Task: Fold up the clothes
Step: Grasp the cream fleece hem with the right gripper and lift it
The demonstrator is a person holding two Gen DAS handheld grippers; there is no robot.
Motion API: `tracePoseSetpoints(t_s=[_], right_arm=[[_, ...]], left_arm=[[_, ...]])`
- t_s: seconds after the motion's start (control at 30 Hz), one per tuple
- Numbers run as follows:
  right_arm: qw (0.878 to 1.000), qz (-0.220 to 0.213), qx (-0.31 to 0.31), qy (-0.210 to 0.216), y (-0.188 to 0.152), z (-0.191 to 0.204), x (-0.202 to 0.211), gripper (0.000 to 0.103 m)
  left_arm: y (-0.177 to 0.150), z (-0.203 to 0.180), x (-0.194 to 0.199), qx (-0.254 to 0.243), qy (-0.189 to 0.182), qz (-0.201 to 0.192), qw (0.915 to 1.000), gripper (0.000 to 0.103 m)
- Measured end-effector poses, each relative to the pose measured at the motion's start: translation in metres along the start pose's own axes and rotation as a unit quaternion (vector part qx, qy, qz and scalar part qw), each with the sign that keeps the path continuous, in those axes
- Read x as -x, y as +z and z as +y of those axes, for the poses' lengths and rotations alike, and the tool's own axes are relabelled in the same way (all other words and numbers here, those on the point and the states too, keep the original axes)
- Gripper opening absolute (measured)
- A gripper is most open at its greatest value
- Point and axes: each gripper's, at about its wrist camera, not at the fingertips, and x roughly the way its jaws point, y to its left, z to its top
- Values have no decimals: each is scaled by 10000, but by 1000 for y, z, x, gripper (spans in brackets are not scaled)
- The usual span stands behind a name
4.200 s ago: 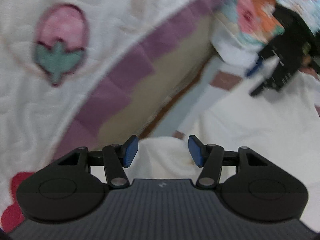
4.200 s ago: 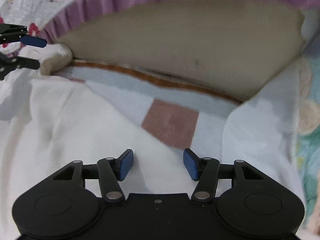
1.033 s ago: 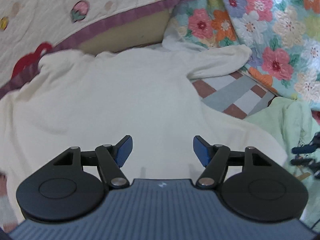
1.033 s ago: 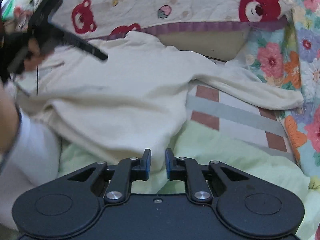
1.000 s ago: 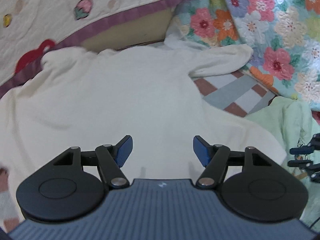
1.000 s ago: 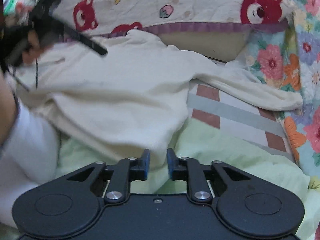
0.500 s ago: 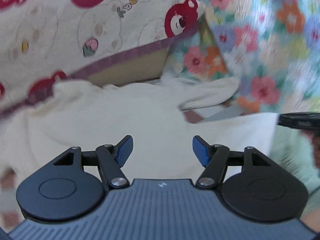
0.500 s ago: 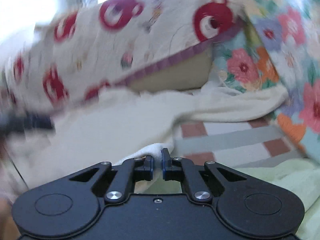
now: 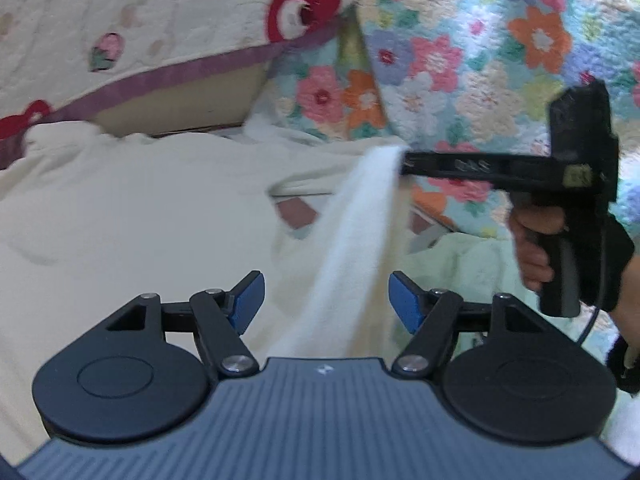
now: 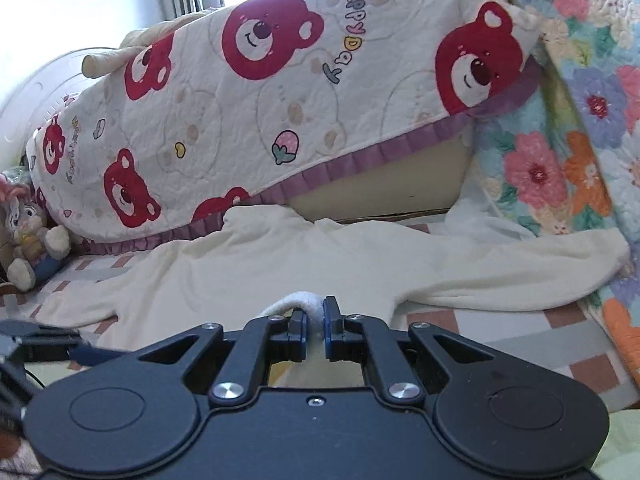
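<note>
Behind everything, a bear quilt [image 10: 280,92] with a purple hem drapes over a tan cushion [image 10: 384,188]; a flower quilt [image 10: 580,128] hangs on the right. We work on a bed [image 10: 500,328] with a checked sheet in brown, grey and white.

Our cream garment [image 10: 320,264] lies spread across the bed, its top edge touching the foot of the tan cushion, one sleeve [image 10: 540,276] reaching out toward the flower quilt.

Our right gripper [image 10: 315,326] has its jaws closed on a fold of the garment's near edge; in the right wrist view the cloth bulges up between the blue pads. In the left wrist view that gripper [image 9: 404,160] holds the edge raised, and a strip of cloth hangs from its tip down to the bed. Our right hand [image 9: 532,240] grips its handle.

Our left gripper [image 9: 326,304] holds nothing. Its jaws stand apart and are opening; the raised strip runs past them, and we cannot tell whether it touches a pad.

Pale green cloth [image 9: 460,256] lies on the bed under the right gripper. A stuffed rabbit [image 10: 28,236] sits at the far left by the bear quilt.
</note>
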Motion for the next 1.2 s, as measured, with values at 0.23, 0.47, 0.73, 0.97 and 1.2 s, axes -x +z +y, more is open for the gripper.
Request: tracePoseSetpoints(t_s=[0.23, 0.47, 0.73, 0.97, 1.2], right_arm=[[9999, -30, 41, 145, 8, 2, 0, 8], [9998, -178, 104, 58, 11, 4, 8, 8], [9980, -235, 534, -252, 7, 13, 17, 8], [9956, -204, 809, -418, -1, 21, 15, 8], [9876, -302, 1274, -860, -4, 28, 18, 7]], left_arm=[[-7, 3, -28, 197, 742, 431, 9961, 67], [-24, 2, -25, -306, 1901, 729, 9786, 64], [-46, 45, 30, -70, 2830, 821, 9556, 50], [-47, 67, 61, 102, 2836, 807, 9555, 57], [-17, 80, 66, -32, 2306, 536, 9716, 55]])
